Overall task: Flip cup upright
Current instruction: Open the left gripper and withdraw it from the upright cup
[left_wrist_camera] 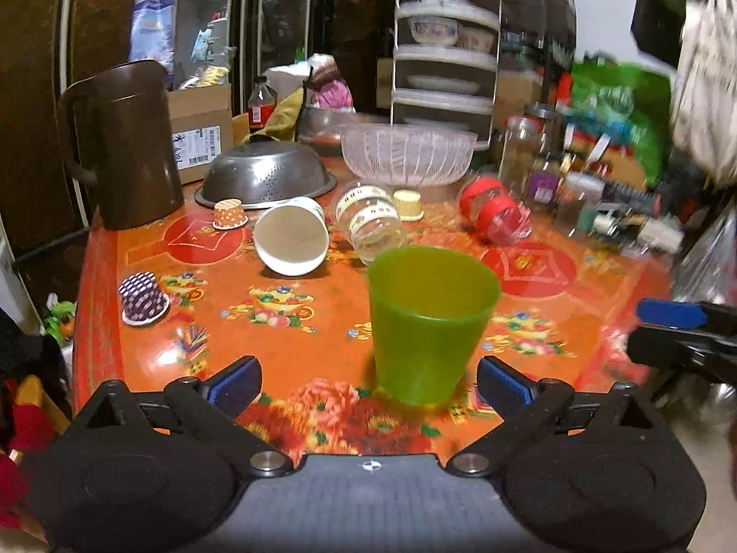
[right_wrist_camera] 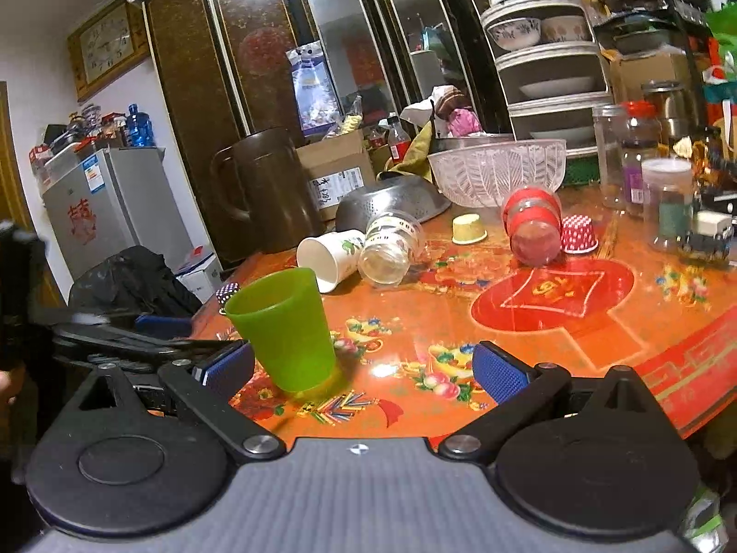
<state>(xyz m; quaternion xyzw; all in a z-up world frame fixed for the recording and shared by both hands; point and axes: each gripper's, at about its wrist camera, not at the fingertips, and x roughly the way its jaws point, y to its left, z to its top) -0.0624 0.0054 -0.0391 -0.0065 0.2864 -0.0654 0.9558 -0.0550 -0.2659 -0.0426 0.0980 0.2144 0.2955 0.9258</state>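
The table (left_wrist_camera: 221, 276), under a glossy orange-red floral cover, carries the clutter, and near its front edge the green cup (left_wrist_camera: 430, 322) stands upright, mouth up, so for this cup the flip looks done. It reads as thin translucent plastic: probably light, a little springy at the rim, smooth enough to slip on the shiny cover, and unlikely to break; a grip across the side wall about midway up seems safest. The left gripper (left_wrist_camera: 368, 385) has its jaws spread wide, the cup just ahead between the pad lines but touching neither. The right gripper (right_wrist_camera: 364, 368) is likewise spread and empty, the cup just beside its left pad. Behind lie a white paper cup (left_wrist_camera: 292, 239) and a clear jar (left_wrist_camera: 368, 223) on their sides. The box (left_wrist_camera: 202, 136) bears a printed label, too blurred to read.
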